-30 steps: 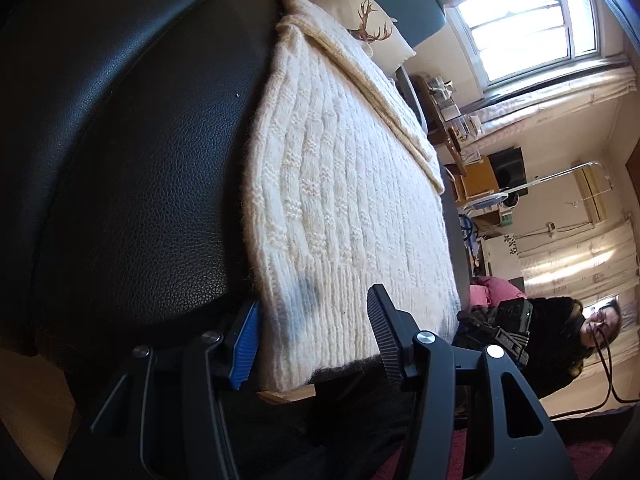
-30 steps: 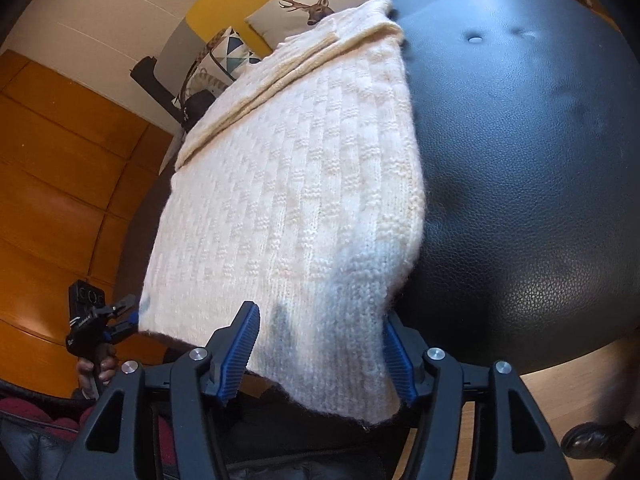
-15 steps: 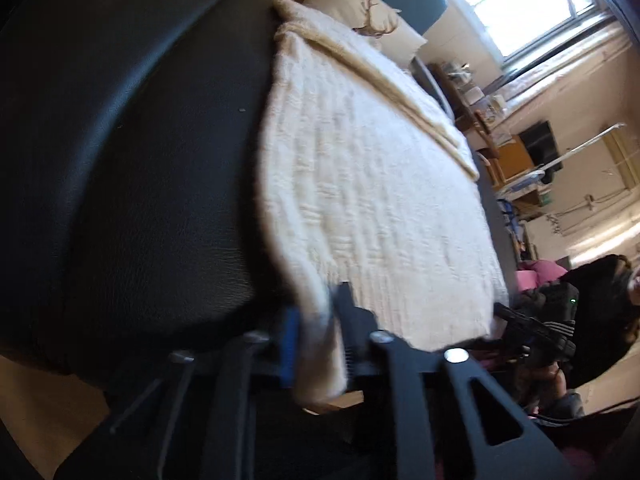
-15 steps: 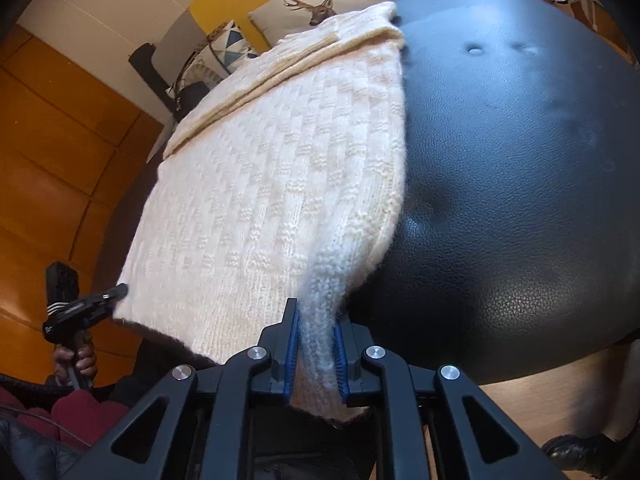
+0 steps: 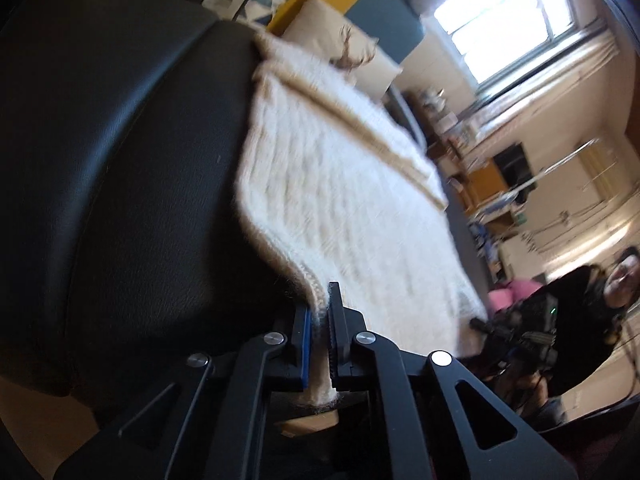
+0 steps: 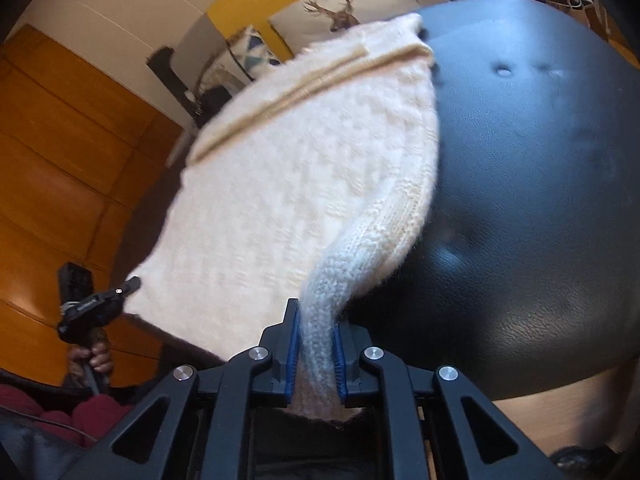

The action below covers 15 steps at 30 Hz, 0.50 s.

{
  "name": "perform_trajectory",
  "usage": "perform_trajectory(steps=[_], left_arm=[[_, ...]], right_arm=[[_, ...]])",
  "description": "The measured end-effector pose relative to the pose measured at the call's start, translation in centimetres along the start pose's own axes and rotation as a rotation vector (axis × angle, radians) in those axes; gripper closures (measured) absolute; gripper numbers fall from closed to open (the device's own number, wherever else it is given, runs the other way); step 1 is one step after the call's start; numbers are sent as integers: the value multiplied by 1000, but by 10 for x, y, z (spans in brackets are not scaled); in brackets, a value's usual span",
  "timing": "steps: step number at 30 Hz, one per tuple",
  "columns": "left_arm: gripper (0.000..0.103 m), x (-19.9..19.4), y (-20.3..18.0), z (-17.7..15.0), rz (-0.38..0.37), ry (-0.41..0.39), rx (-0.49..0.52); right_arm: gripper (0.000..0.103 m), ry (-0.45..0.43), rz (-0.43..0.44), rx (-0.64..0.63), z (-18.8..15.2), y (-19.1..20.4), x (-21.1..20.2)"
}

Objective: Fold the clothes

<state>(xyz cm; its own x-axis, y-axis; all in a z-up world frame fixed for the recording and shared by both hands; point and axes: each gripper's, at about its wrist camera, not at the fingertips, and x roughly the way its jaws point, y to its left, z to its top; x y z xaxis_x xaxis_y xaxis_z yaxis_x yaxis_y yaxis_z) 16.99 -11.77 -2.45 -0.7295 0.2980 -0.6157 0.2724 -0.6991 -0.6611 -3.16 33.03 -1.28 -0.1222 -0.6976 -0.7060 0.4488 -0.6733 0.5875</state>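
A cream knitted sweater [image 6: 304, 184] is spread over a black leather seat [image 6: 540, 208], already folded into a rectangle, with its near edge lifted off the cushion. The left gripper [image 5: 319, 322] is clenched on the near left corner of the hem; knit is seen pinched between the blue pads [image 5: 305, 340] and hanging out below them. The right gripper [image 6: 316, 344] is clamped on the near right corner, where the ribbed edge is bunched into a thick roll between its fingers. In the right view the left gripper [image 6: 100, 300] is also seen at the far hem corner.

The sweater is judged soft, thick and limp, fairly light but bulky. No stiffness is expected, so the middle of the hem is likely to sag between the two holds. The fuzzy knit should grip well on the pads and is unlikely to slip, but loops could be snagged or stretched if pulled hard. The corners of the hem look like the right places to be held, as now; both should be raised together and carried toward the far folded edge [image 6: 304, 80]. The left view is blurred, so stitch detail there cannot be judged.
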Motion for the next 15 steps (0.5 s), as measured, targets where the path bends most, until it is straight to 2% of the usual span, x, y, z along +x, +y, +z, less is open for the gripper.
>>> perform_trajectory(steps=[4, 10, 15], left_arm=[[97, -5, -10, 13, -69, -28, 21], [97, -3, -27, 51, -185, -79, 26], [97, 3, -41, 98, -236, -139, 38]], right_arm=[[90, -55, 122, 23, 10, 5, -6], [90, -96, 176, 41, 36, 16, -3], [90, -171, 244, 62, 77, 20, -6]])
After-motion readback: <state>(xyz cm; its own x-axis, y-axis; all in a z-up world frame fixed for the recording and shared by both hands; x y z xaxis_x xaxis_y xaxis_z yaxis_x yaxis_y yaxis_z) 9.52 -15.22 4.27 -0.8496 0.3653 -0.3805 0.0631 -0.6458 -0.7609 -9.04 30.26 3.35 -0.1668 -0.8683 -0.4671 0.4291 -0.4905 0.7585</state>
